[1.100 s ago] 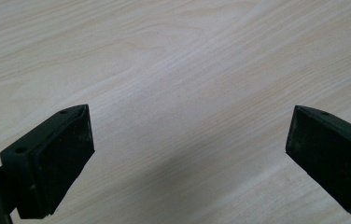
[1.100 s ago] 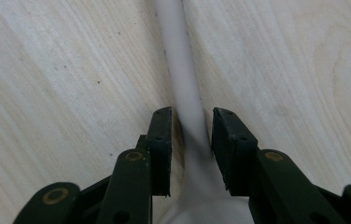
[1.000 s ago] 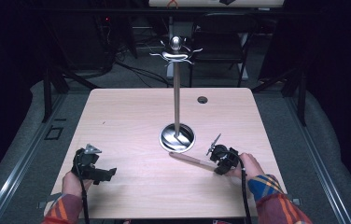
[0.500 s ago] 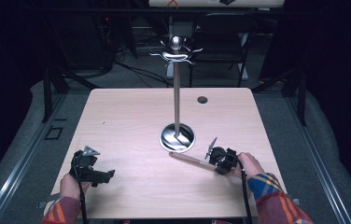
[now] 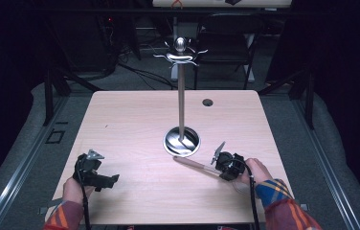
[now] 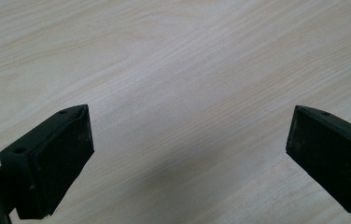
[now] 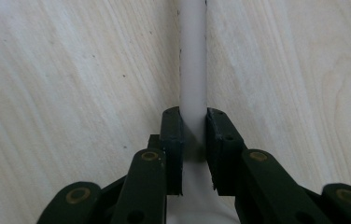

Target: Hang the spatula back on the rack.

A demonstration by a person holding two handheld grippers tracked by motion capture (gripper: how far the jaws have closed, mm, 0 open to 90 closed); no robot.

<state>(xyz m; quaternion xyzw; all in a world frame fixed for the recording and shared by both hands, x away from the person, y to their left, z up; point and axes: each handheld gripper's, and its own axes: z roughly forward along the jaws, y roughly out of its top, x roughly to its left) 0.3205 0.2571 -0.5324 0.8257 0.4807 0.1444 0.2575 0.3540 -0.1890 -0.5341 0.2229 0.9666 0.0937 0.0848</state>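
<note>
A thin pale rod [image 5: 192, 164] lies flat on the wooden table [image 5: 130, 120], its far end close to the round base of a metal stand [image 5: 181, 103]. My right gripper [image 5: 216, 167] is at the front right, shut on the rod's near end. In the right gripper view the rod [image 7: 193, 56] runs straight away from the right gripper [image 7: 193, 114], both pads pressed on its sides. My left gripper [image 5: 113, 179] rests at the front left, apart from the rod. In its own view the left gripper [image 6: 190, 121] stands wide open over bare wood.
The stand has a tall pole, a shiny disc base [image 5: 182, 140] and a ring of curved hooks [image 5: 180, 53] under a knob. A dark cable hole [image 5: 208, 102] sits near the table's far edge. A chair [image 5: 226, 43] stands behind the table.
The right gripper has settled slightly lower onto the rod. The left hand has kept still.
</note>
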